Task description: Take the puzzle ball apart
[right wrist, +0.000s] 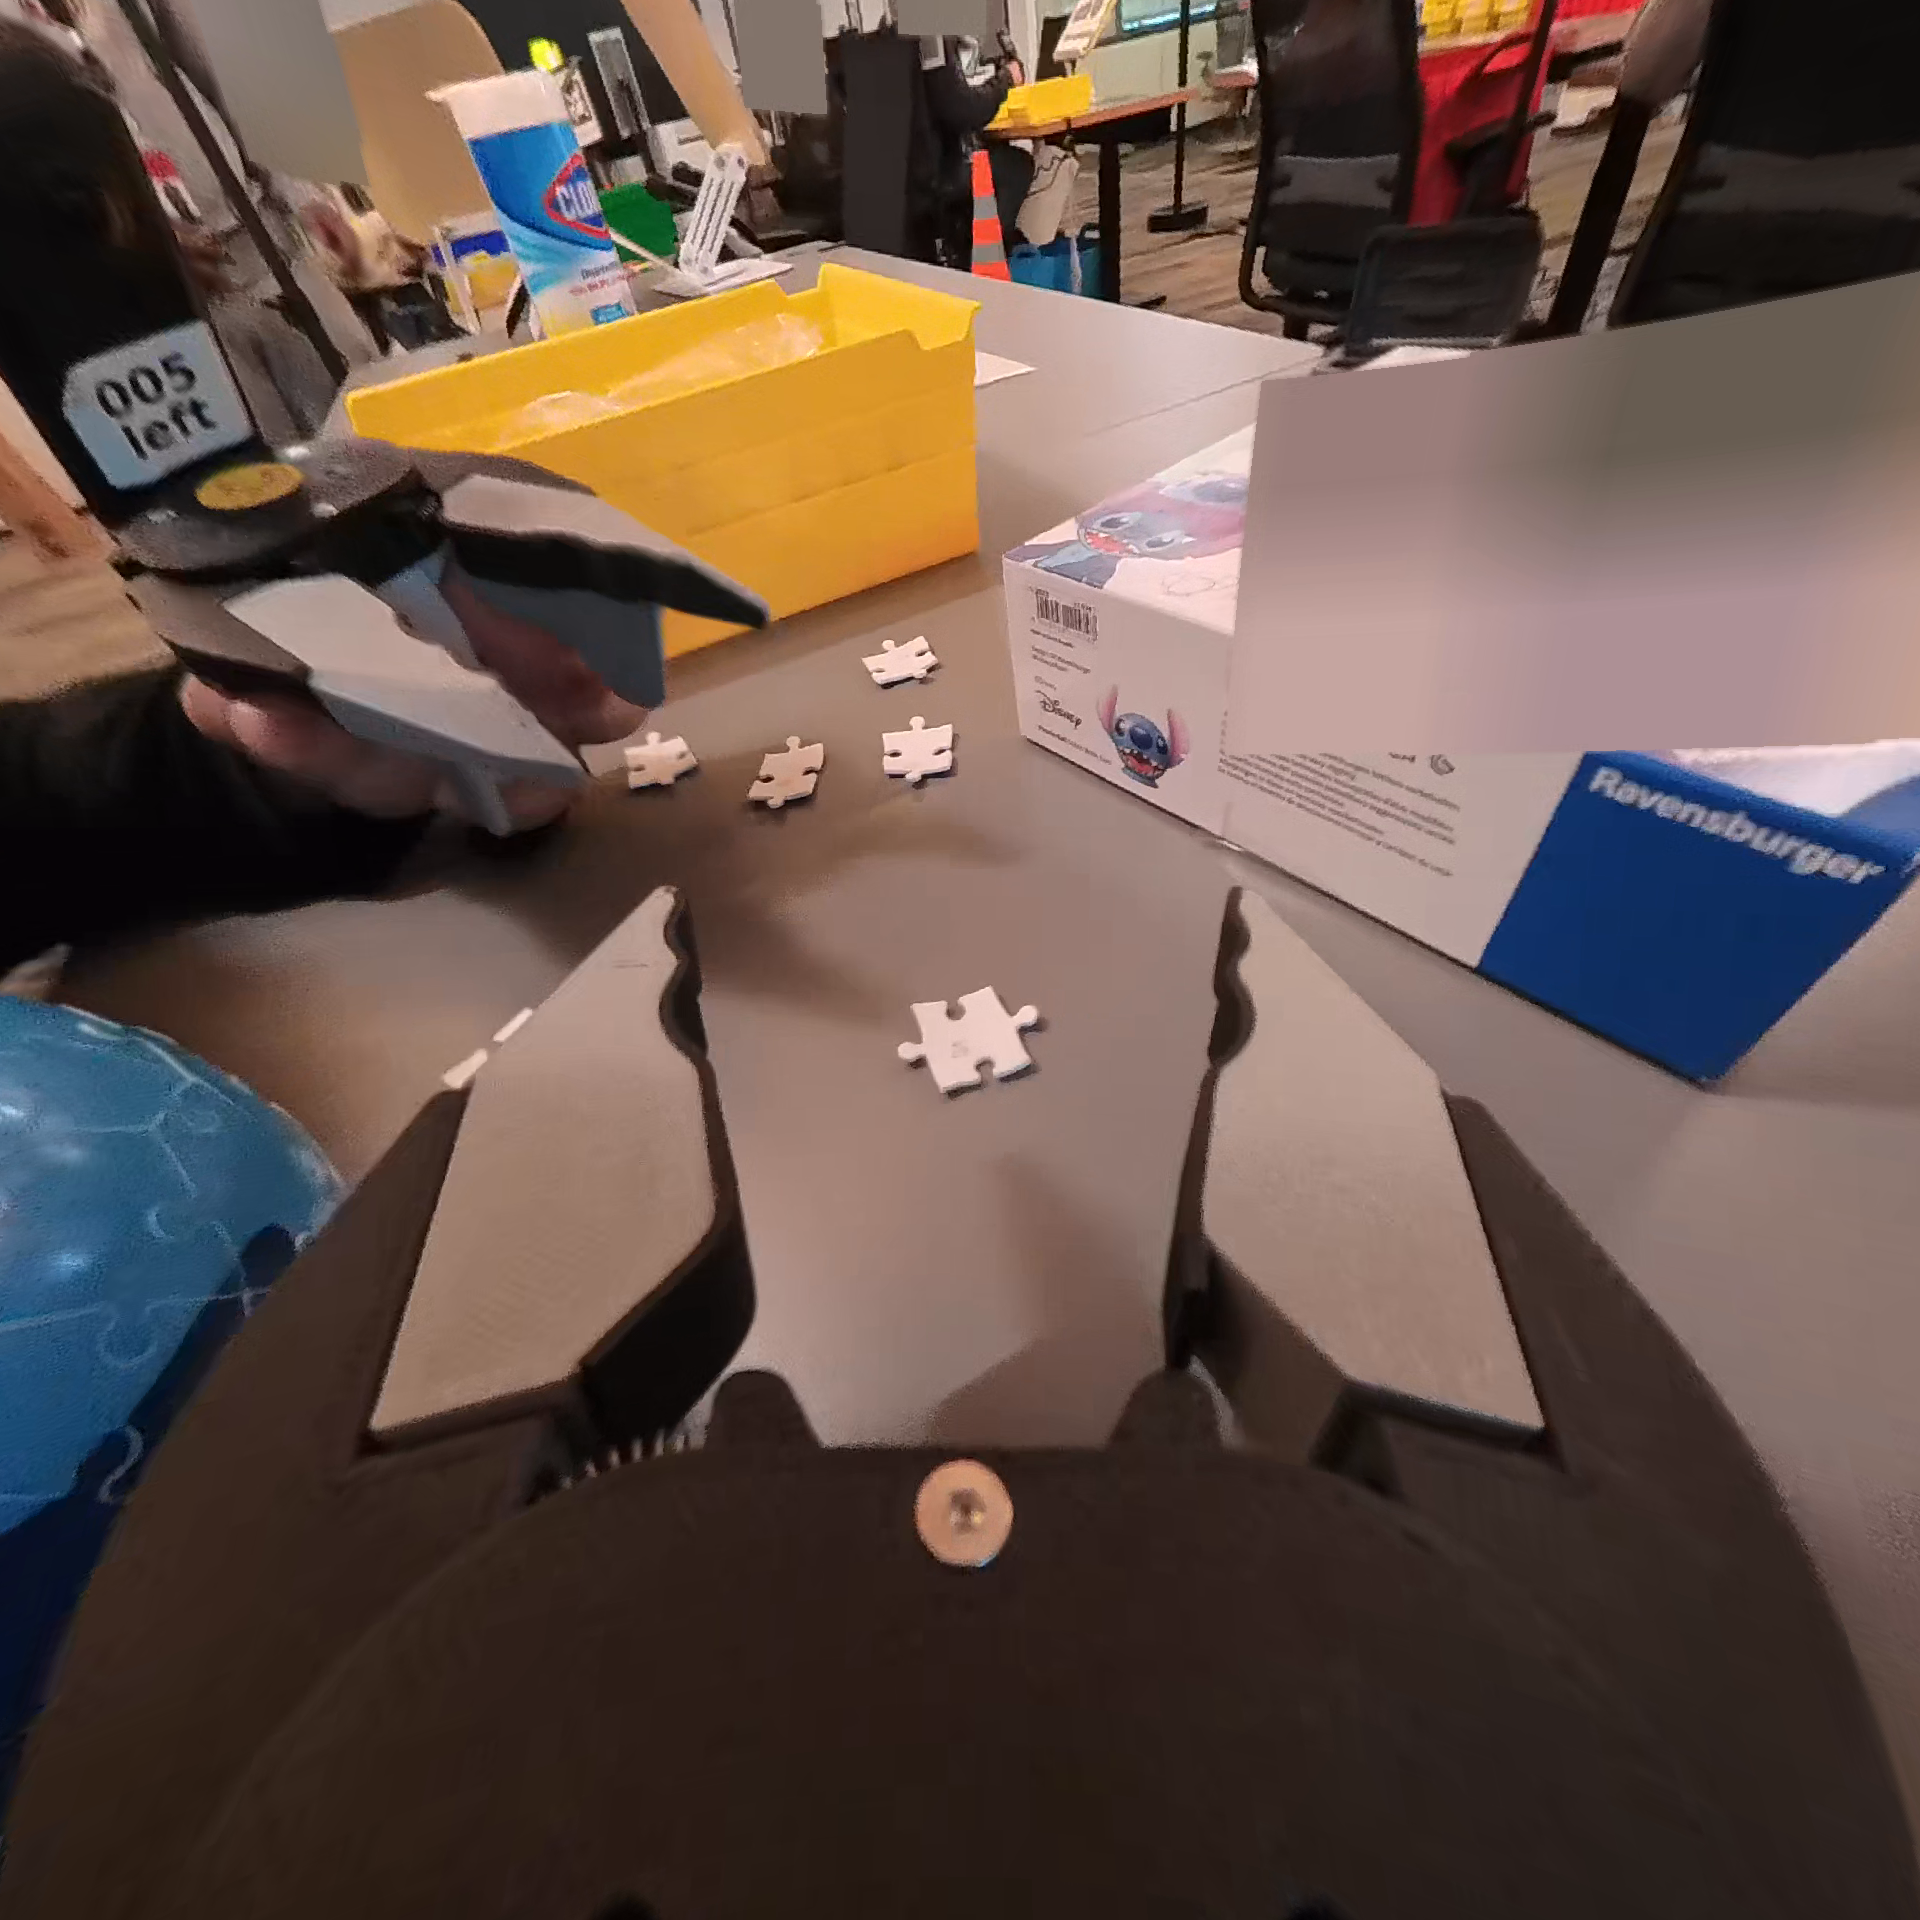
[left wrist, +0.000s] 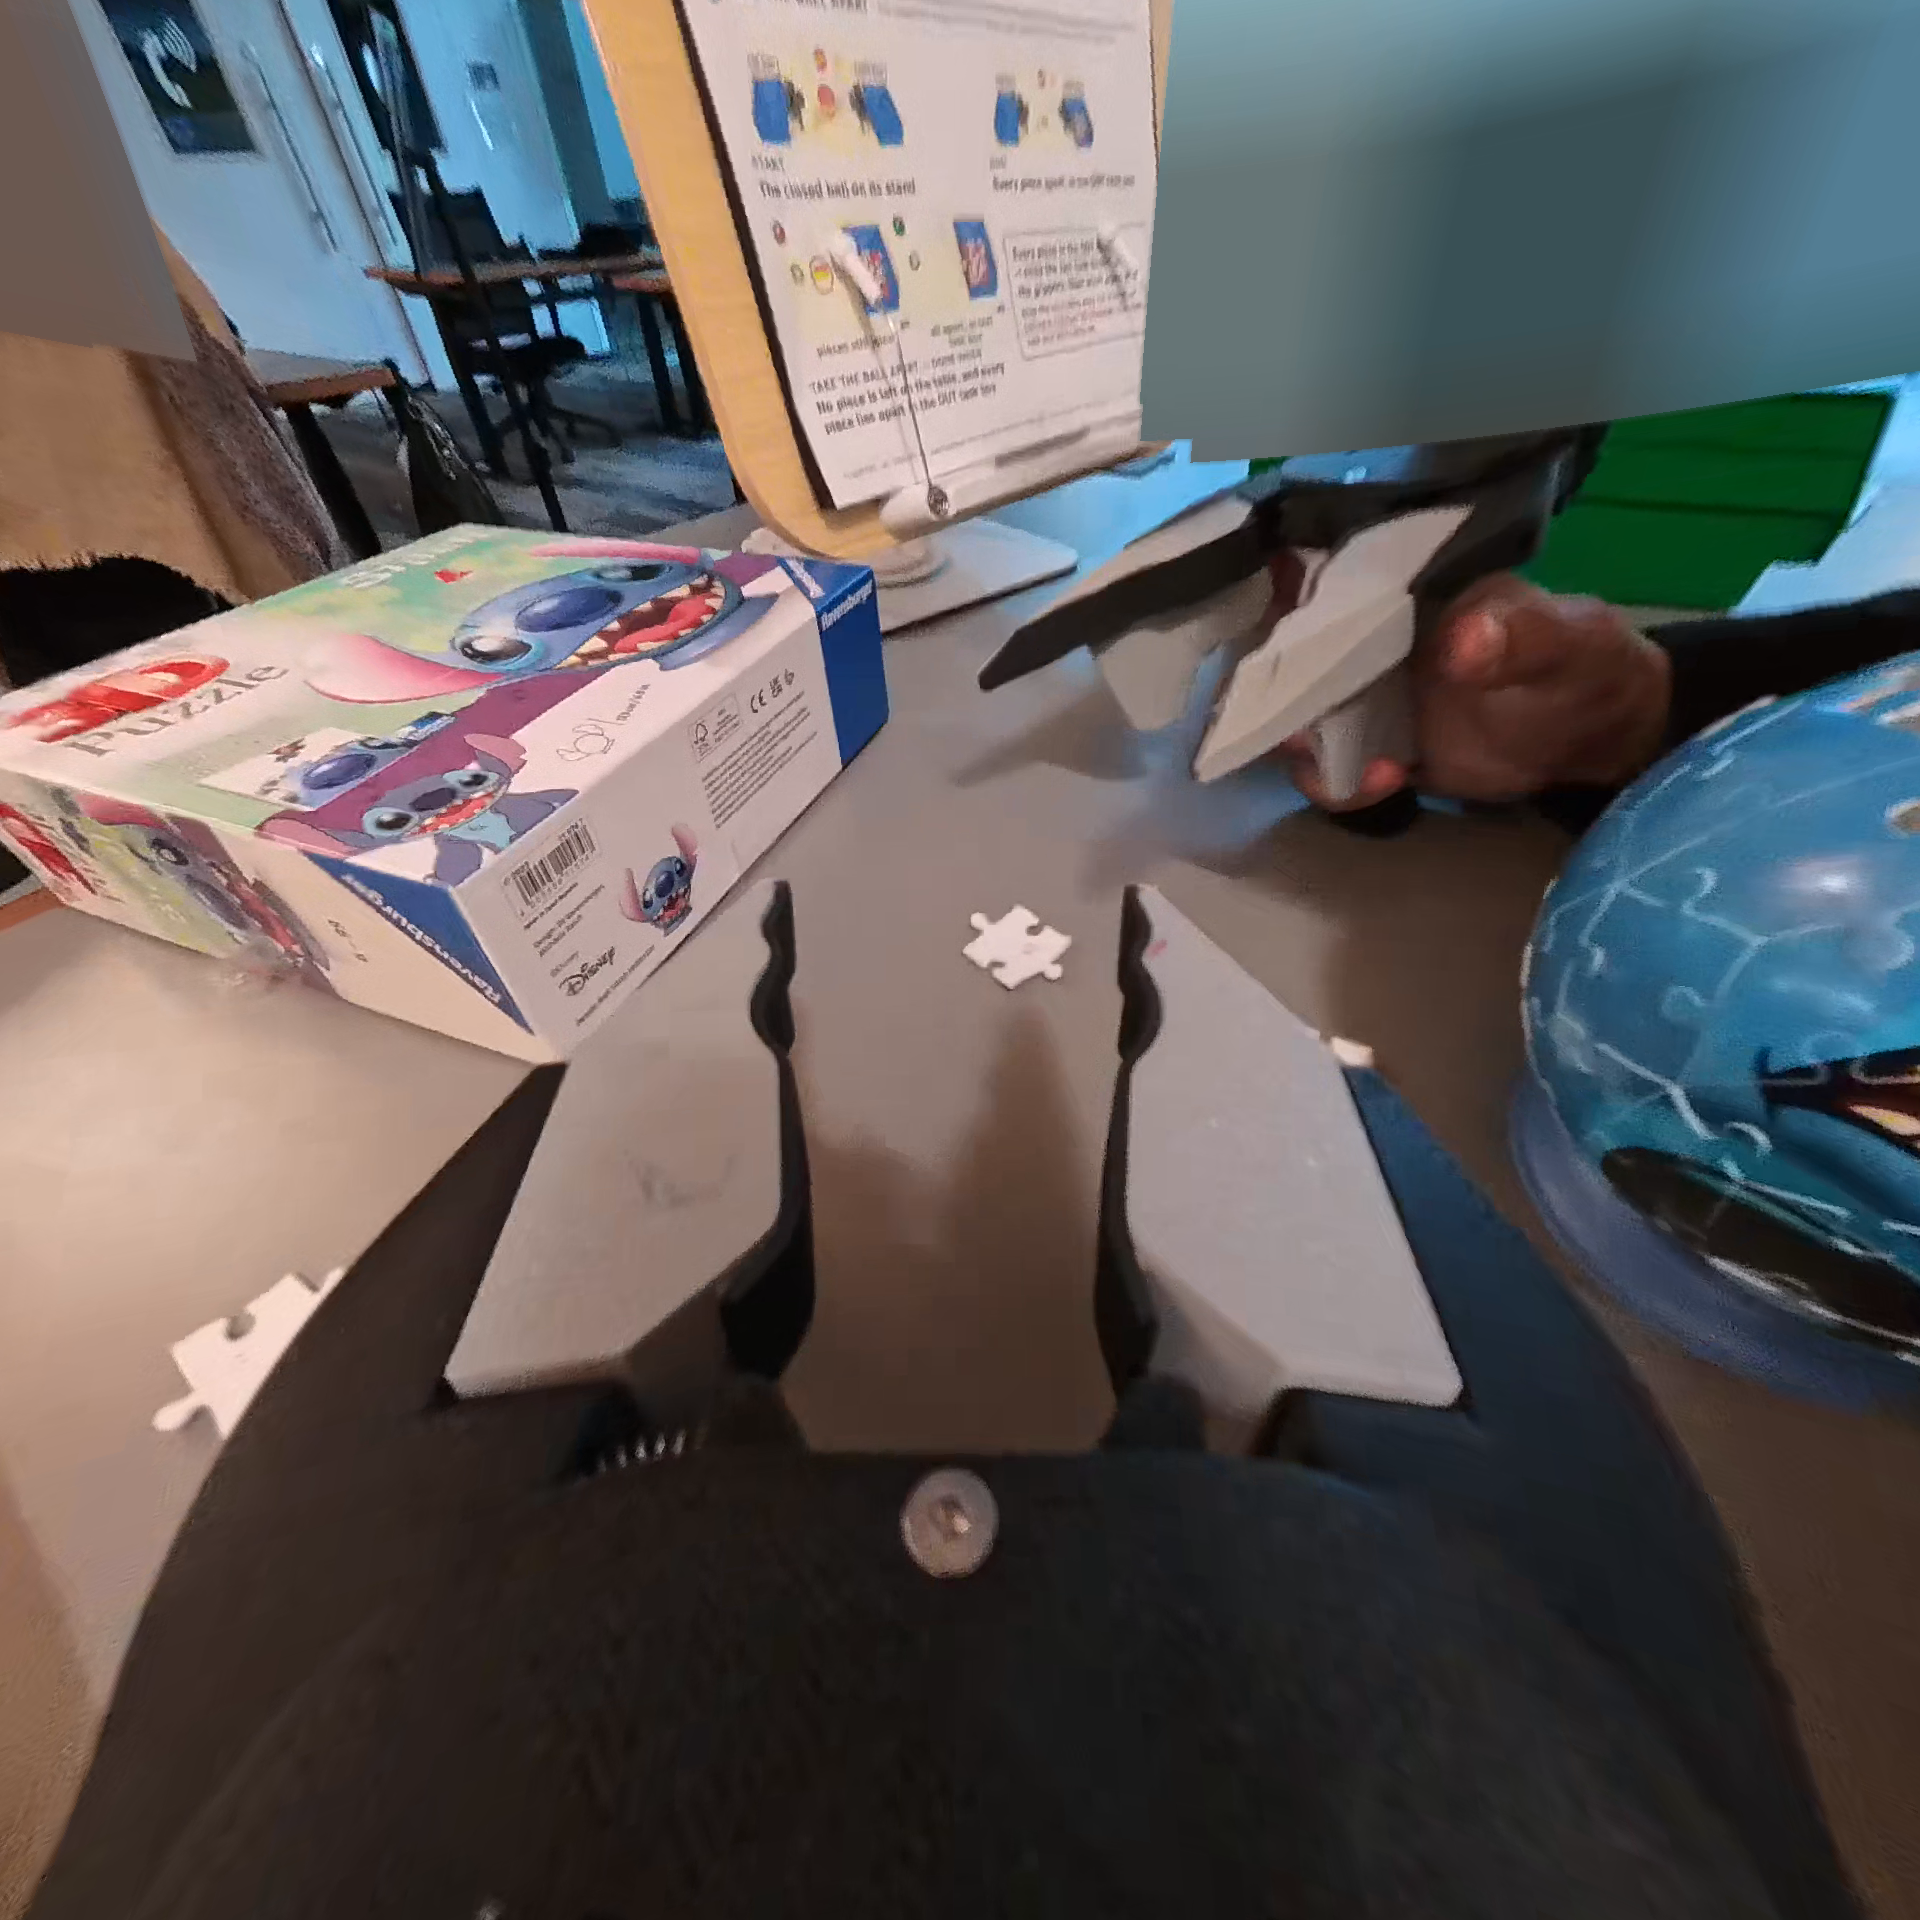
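Observation:
The blue puzzle ball (left wrist: 1745, 1039) stands on its base at the right edge of the left wrist view and shows at the lower left of the right wrist view (right wrist: 125, 1195). My left gripper (left wrist: 954, 914) is open and empty, low over the grey table, with a white puzzle piece (left wrist: 1016, 945) lying just beyond its tips. My right gripper (right wrist: 954, 914) is open and empty, and the same kind of white piece (right wrist: 971, 1039) lies on the table between its fingers. Several more white pieces (right wrist: 787, 771) lie farther on. Another piece (left wrist: 244, 1351) lies by the left gripper's left side.
The puzzle's printed box (left wrist: 447, 748) lies on the table left of the left gripper and right of the right gripper (right wrist: 1351, 748). A yellow bin (right wrist: 727, 447) stands behind the loose pieces, with a wipes canister (right wrist: 551, 197) behind it. An instruction sheet on a stand (left wrist: 935, 239) is at the back.

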A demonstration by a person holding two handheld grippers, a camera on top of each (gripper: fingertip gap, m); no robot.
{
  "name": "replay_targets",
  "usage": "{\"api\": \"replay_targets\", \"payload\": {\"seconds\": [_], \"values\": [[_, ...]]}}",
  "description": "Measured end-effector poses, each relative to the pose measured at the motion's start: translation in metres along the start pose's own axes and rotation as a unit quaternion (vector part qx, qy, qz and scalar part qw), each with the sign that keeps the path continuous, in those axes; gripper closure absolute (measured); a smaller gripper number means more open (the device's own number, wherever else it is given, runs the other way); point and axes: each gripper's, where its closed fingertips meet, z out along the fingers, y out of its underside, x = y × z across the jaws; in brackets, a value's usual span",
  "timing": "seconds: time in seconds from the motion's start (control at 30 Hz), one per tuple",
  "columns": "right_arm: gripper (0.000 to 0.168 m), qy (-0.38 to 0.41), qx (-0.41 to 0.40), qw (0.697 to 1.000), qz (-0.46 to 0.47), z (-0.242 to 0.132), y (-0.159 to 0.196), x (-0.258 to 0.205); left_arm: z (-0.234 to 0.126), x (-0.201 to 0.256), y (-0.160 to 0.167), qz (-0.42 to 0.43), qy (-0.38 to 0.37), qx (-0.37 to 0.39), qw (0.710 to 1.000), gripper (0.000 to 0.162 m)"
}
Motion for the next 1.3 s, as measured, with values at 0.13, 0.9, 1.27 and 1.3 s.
{"api": "replay_targets", "payload": {"seconds": [0.13,0.9,1.27,1.3], "values": [[0.073,0.001,0.014,1.000,-0.015,-0.006,-0.004,-0.004,-0.019,-0.001,-0.009,0.004,-0.018,0.029,0.999,0.101],[0.076,0.060,-0.008,0.995,-0.084,-0.038,0.011,0.008,-0.032,-0.012,-0.008,0.024,-0.046,0.047,0.998,0.121],[0.082,0.002,0.010,0.998,-0.068,-0.035,0.007,-0.008,-0.032,0.000,-0.002,0.042,-0.021,0.025,0.999,0.130],[0.081,0.004,0.010,0.998,-0.067,-0.034,0.007,-0.007,-0.032,0.001,-0.002,0.040,-0.018,0.025,0.999,0.130]]}}
